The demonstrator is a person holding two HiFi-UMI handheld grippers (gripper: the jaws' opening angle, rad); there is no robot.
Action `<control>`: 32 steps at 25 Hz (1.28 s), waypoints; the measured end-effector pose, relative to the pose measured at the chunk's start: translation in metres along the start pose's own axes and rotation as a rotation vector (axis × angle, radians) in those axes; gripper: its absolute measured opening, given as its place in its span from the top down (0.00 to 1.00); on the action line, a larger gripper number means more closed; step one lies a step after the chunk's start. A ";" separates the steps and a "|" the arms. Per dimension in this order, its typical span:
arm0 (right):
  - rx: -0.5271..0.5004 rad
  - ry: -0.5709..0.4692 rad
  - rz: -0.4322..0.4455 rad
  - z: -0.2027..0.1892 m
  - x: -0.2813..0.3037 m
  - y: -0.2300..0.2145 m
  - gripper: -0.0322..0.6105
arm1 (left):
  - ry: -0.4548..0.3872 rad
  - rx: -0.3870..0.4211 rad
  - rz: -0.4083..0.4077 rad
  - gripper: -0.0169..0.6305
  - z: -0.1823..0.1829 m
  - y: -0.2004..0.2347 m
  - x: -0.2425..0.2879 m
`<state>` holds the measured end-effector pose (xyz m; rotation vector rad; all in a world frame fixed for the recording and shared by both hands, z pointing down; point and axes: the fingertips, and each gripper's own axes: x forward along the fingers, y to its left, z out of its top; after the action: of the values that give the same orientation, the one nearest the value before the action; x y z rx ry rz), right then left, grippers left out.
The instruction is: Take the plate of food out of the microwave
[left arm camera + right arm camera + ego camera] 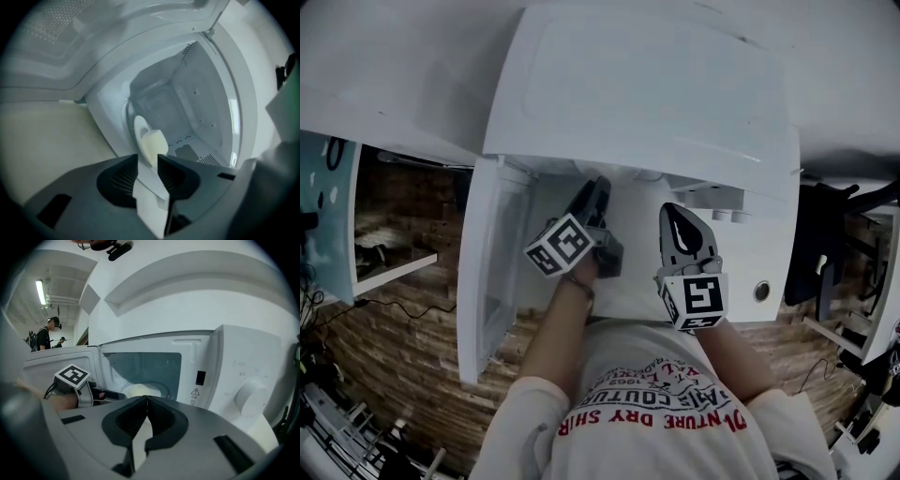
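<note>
The white microwave (pixel 647 94) stands with its door (pixel 487 272) swung out to the left. Inside, on the glass turntable, is a white plate (pixel 139 129) holding a pale block of food (pixel 153 145); the plate (pixel 143 390) also shows in the right gripper view. My left gripper (pixel 148 159) reaches into the cavity with its jaws apart. Their tips are level with the plate's near edge, and the pads do not press on it. My right gripper (pixel 147 398) hangs shut and empty in front of the microwave's control side (pixel 675 214).
A round knob (pixel 251 397) sits on the control panel to the right of the cavity. A white shelf unit (pixel 394 267) is at the left, and black equipment (pixel 825 234) at the right. Below is a brick-patterned floor (pixel 394 356). A person (pixel 47 336) stands far off.
</note>
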<state>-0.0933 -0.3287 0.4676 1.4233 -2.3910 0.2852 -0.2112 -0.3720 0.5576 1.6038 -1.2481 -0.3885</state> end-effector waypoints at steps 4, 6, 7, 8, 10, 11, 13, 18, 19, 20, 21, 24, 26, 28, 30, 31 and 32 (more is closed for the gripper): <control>0.002 0.012 0.000 -0.004 0.000 -0.002 0.93 | -0.008 -0.110 0.028 0.80 0.003 0.004 0.003; 0.002 0.018 -0.001 -0.006 0.000 -0.003 0.93 | -0.015 -0.207 0.026 0.80 0.003 0.005 0.004; 0.002 0.021 -0.002 -0.007 0.000 -0.003 0.93 | -0.016 -0.254 0.024 0.80 0.002 0.005 0.005; 0.001 0.025 -0.004 -0.008 0.000 -0.004 0.93 | -0.015 -0.296 0.027 0.81 0.002 0.005 0.006; 0.003 0.029 -0.009 -0.009 0.000 -0.006 0.93 | -0.009 -0.352 0.041 0.89 -0.001 0.006 0.007; 0.003 0.031 -0.011 -0.009 -0.001 -0.007 0.93 | -0.004 -0.363 0.047 0.89 -0.001 0.007 0.008; 0.002 0.034 -0.016 -0.010 -0.002 -0.009 0.93 | 0.006 -0.358 0.056 0.90 -0.002 0.006 0.008; -0.001 0.040 -0.019 -0.010 -0.002 -0.009 0.93 | -0.015 -0.397 0.031 0.94 0.001 0.003 0.003; -0.002 0.041 -0.019 -0.011 -0.002 -0.009 0.93 | -0.023 -0.414 0.010 0.94 0.002 0.002 0.002; -0.004 0.042 -0.017 -0.011 -0.002 -0.008 0.93 | -0.030 -0.424 -0.013 0.95 0.003 0.001 0.002; -0.006 0.043 -0.016 -0.011 -0.003 -0.007 0.93 | -0.033 -0.423 -0.032 0.95 0.004 0.000 0.002; -0.009 0.047 -0.009 -0.014 -0.004 -0.002 0.93 | -0.031 -0.402 -0.069 0.95 0.008 -0.004 0.001; -0.007 0.053 -0.008 -0.016 -0.005 -0.001 0.93 | -0.036 -0.416 -0.094 0.95 0.008 -0.005 0.000; -0.005 0.058 -0.009 -0.019 -0.007 0.000 0.93 | -0.044 -0.430 -0.125 0.95 0.008 -0.007 -0.002; -0.007 0.061 -0.011 -0.021 -0.009 0.000 0.93 | -0.044 -0.425 -0.162 0.95 0.008 -0.012 -0.004; -0.009 0.061 -0.012 -0.021 -0.010 -0.001 0.93 | -0.043 -0.419 -0.182 0.95 0.009 -0.016 -0.006; -0.010 0.061 -0.014 -0.021 -0.011 -0.001 0.93 | -0.041 -0.412 -0.202 0.95 0.009 -0.020 -0.008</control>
<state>-0.0832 -0.3134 0.4829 1.4066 -2.3297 0.3076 -0.2107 -0.3712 0.5348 1.3710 -0.9608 -0.7575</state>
